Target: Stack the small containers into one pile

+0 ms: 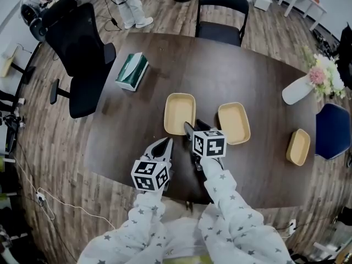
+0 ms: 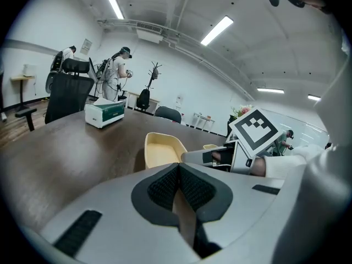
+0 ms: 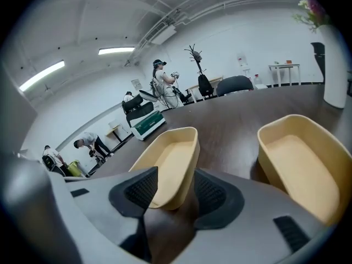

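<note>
Since my right gripper (image 3: 170, 194) sat nearer, jaws spread wide, the left container (image 3: 168, 158) poked end-on between them, long axis running straight away; left gripper (image 1: 164, 146) was clenched empty

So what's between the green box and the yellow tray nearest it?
Nothing. The head view shows only bare dark table between the green box and that yellow tray.

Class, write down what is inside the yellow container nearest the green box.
The yellow container shows only its bare beige floor, with nothing lying on it. In the head view the right gripper covers its near corner, so that bit is unseen.
</note>
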A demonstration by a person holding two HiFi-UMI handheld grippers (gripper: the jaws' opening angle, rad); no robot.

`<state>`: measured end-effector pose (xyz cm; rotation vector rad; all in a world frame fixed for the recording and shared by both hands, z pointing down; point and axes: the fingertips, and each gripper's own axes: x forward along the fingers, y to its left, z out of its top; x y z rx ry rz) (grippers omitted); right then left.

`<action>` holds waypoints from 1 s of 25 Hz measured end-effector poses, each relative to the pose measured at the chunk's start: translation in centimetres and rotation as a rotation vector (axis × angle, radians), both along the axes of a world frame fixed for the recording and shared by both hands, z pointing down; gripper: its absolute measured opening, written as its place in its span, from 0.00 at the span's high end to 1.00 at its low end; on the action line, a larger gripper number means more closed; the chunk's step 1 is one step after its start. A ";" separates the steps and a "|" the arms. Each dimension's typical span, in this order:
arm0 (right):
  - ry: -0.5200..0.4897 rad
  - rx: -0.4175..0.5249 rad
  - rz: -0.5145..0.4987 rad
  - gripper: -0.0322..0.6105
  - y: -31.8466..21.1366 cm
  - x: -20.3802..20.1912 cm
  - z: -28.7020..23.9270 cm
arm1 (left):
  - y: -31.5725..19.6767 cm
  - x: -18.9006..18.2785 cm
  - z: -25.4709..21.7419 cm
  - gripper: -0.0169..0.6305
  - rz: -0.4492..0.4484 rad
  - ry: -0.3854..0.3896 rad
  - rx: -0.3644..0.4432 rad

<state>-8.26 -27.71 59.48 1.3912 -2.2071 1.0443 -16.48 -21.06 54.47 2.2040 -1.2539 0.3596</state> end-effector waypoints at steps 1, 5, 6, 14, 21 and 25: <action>0.003 -0.011 0.015 0.65 -0.1 0.1 0.2 | 0.0 -0.1 0.1 0.94 0.001 0.001 -0.003; 0.021 -0.059 0.065 0.68 -0.5 0.3 1.1 | -0.4 -0.3 0.6 0.94 0.009 0.006 -0.009; 0.030 -0.067 0.075 0.72 -0.7 0.4 1.3 | -0.5 -0.4 0.6 0.94 0.012 0.007 -0.009; 0.086 -0.085 0.146 0.89 -1.2 0.8 1.4 | -1.2 -0.8 -0.9 0.94 0.040 0.005 0.039; 0.101 -0.065 0.175 0.90 -1.4 1.1 0.6 | -1.8 -2.1 -2.0 0.94 0.038 0.010 0.078; 0.083 -0.024 0.188 0.90 -1.4 2.1 -1.1 | -2.0 -2.5 -2.5 0.94 0.027 0.009 0.092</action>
